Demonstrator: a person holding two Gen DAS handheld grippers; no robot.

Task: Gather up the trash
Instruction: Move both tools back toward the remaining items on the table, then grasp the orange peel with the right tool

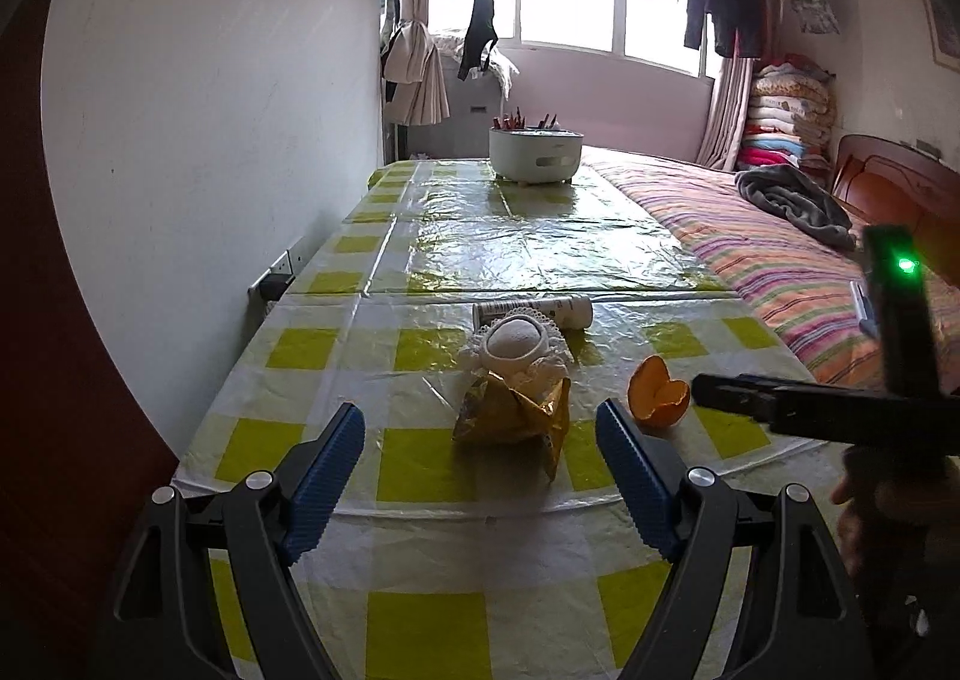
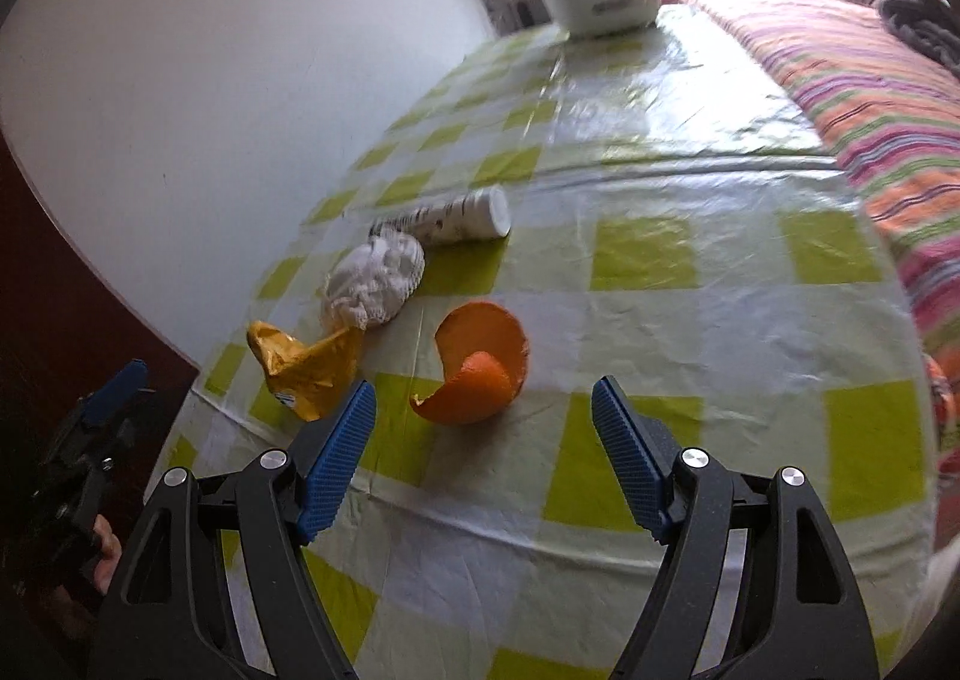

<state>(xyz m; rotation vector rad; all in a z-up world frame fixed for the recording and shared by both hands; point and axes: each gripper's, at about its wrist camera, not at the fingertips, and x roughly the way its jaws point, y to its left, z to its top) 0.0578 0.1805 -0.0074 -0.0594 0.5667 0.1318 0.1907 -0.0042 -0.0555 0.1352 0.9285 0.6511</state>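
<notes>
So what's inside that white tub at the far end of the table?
The white tub has reddish and dark stick-like tips, perhaps pencils, poking above its rim. Its wall hides anything lower inside.

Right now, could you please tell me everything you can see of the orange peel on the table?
The orange peel is one curled, cup-shaped piece, bright orange outside and paler inside, with a flap folded inward. It lies on the green-checked plastic tablecloth near the front edge, apart from the gold wrapper and the white foam net. Nothing else touches it.

Wrapper [image 1: 510, 416] before netting [image 1: 519, 344] — tube [image 1: 534, 311] behind, peel [image 1: 657, 392] right (all on table [image 1: 480, 236]).
</notes>
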